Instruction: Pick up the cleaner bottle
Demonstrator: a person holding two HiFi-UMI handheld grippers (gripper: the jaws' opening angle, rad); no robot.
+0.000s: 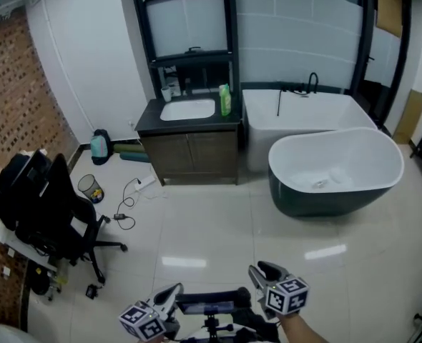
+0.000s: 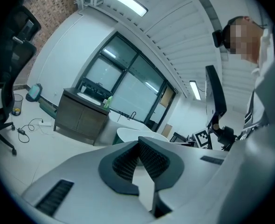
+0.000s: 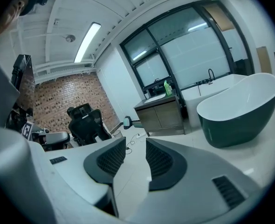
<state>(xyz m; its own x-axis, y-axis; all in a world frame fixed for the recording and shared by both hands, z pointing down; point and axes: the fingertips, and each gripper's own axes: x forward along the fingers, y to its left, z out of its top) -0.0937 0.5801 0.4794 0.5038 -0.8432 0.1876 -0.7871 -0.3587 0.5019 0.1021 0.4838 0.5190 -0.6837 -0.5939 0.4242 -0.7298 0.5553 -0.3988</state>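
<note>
Green bottle (image 1: 225, 100) is standing on the counter (image 1: 148, 122); left gripper (image 2: 138, 143) is clenching on nothing, right gripper (image 3: 135, 142) is gaping.

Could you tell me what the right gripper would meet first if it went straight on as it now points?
Most likely the tiled floor, short of the sink cabinet: the right gripper tilts downward, open and empty, and nothing stands in its line. Depth is hard to judge.

No legible text or numbers, only square black-and-white markers on left tool cube (image 1: 143, 321), right tool cube (image 1: 287, 296)
</note>
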